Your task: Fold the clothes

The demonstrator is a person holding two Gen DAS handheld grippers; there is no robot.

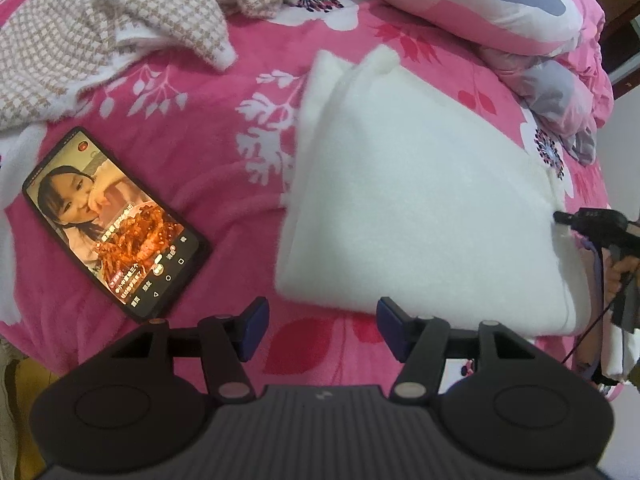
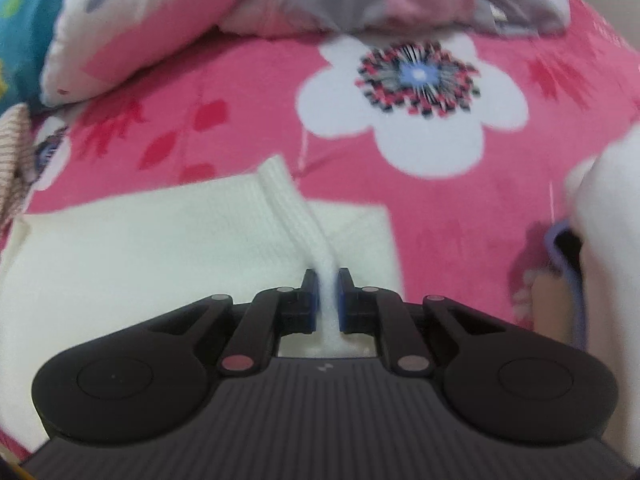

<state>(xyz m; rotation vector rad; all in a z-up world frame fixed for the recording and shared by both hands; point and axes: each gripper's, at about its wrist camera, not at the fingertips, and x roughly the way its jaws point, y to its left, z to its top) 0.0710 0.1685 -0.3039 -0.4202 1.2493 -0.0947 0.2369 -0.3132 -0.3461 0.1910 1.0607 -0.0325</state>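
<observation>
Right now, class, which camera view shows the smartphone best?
The left wrist view. The smartphone lies face up on the pink bedspread, screen lit, whole outline visible, left of the folded white garment. The right wrist view shows nothing of it.

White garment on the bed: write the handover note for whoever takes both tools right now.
Left tool: open, empty, hovering at the near edge of the white garment.
Right tool: shut on a ribbed strip of that garment at its right side.
Garment lies partly folded on the pink bedspread; a phone lies to its left, and a checked garment sits unfolded beyond it.
Left: finish this fold, then probably the checked one.
</observation>
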